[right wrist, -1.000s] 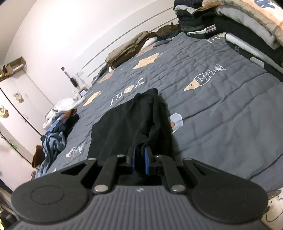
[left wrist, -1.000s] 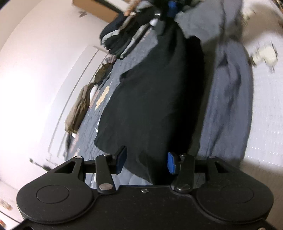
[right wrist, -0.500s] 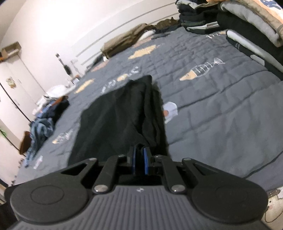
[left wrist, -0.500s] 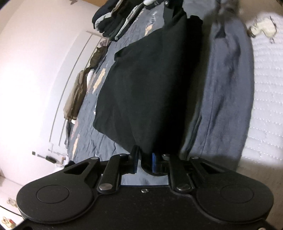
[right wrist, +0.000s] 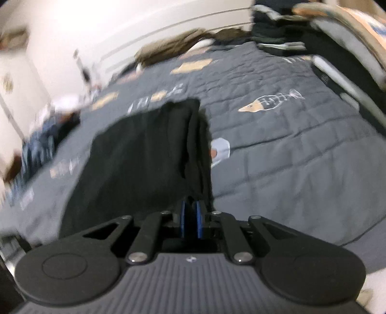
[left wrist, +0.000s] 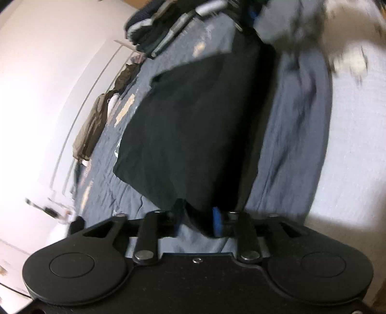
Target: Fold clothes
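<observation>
A black garment lies spread on the grey quilted bed. My left gripper has its blue pads around the garment's near corner, with a fold of black cloth between them. In the right wrist view the same black garment stretches away from me. My right gripper is shut on its near edge, the blue pads almost touching. The right gripper also shows at the far end of the garment in the left wrist view, blurred.
A stack of folded clothes stands at the bed's far right. An olive jacket lies along the wall. A heap of blue clothes sits at the left. A grey-blue cloth hangs beside the black garment.
My left gripper closed on the garment's corner from wide open; now the pads stand a little wider apart than half a second ago. Both views have shifted and blurred. The right gripper stays shut.
</observation>
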Tool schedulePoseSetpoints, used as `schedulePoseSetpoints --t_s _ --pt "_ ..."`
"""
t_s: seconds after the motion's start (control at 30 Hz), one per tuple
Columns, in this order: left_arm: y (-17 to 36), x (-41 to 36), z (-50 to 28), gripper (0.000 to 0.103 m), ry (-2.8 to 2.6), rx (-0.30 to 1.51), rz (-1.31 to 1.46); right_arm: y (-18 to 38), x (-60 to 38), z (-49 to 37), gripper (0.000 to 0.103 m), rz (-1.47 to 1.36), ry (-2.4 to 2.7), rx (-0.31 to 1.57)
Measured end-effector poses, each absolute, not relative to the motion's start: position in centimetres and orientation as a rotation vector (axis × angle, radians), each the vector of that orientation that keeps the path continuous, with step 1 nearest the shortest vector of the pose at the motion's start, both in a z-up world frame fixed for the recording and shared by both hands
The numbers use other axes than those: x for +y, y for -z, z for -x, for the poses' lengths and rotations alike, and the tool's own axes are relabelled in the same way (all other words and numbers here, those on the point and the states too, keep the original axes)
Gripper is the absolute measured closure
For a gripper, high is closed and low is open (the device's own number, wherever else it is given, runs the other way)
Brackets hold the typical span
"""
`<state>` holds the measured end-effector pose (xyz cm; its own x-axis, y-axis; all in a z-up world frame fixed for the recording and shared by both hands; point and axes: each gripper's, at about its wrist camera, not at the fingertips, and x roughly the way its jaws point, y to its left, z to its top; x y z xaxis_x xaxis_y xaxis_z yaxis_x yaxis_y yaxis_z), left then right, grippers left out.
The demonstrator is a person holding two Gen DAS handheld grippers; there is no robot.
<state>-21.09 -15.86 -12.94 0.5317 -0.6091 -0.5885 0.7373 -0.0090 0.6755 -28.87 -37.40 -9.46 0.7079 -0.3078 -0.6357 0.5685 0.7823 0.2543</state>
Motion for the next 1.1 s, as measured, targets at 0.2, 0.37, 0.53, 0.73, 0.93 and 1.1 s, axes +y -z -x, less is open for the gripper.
schedulePoseSetpoints --t_s 0.2,0.37,0.53,0.73,0.93,1.1 --pt "8.0 -14.8 18.0 0.045 1.219 0.366 -0.747 8.2 -38.3 30.2 0.088 -0.514 0.492 0.602" --pt "5.1 -14.5 13.9 0.04 1.234 0.561 -0.362 6.8 -39.6 30.9 0.084 -0.539 0.475 0.568" --pt "3.2 -16.5 10.2 0.04 1.253 0.64 -0.193 5.6 -41.3 29.5 0.071 -0.513 0.411 0.564" --pt "2.5 -20.9 6.1 0.039 1.226 0.673 -0.132 3.9 -44.4 26.9 0.063 -0.528 0.347 0.533" --pt "4.9 -22.7 3.7 0.039 1.238 0.742 -0.033 3.9 -47.4 23.2 0.059 -0.514 0.296 0.564" --pt "6.5 -23.2 2.3 0.039 1.227 0.796 -0.027 5.1 -48.6 20.9 0.058 -0.5 0.255 0.578"
